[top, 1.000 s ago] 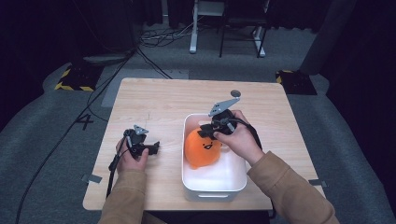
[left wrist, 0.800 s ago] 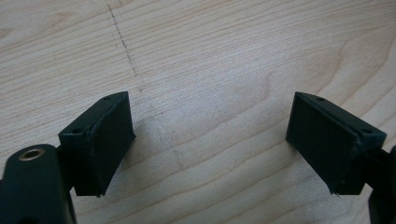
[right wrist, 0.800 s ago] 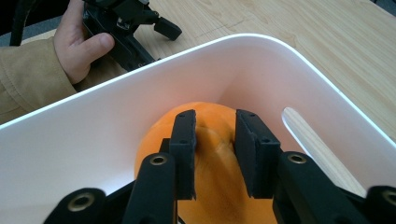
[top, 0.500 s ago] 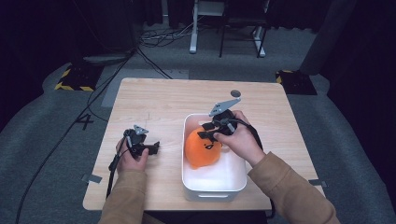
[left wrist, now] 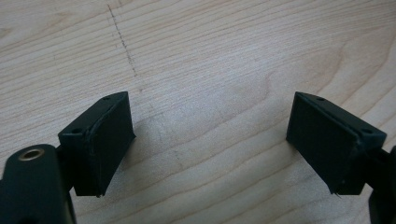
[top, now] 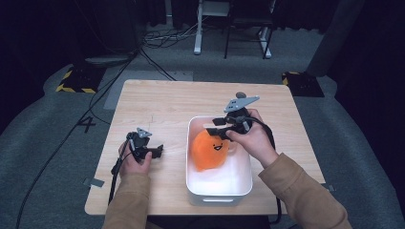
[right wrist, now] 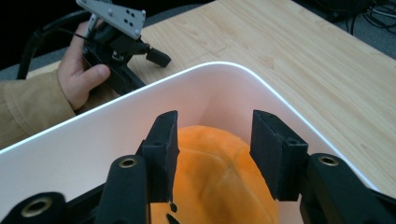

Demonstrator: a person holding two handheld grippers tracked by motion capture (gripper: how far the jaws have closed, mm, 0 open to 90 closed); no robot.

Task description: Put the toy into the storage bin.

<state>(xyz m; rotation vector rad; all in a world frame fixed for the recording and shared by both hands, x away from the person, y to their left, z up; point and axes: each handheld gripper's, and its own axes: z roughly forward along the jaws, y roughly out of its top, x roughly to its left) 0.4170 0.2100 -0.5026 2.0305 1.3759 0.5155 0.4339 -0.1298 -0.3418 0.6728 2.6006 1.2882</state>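
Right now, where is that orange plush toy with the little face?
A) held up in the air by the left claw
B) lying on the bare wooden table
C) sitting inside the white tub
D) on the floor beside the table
C: the orange plush toy sits within the walls of the white tub, with the right claw over it, jaws apart.
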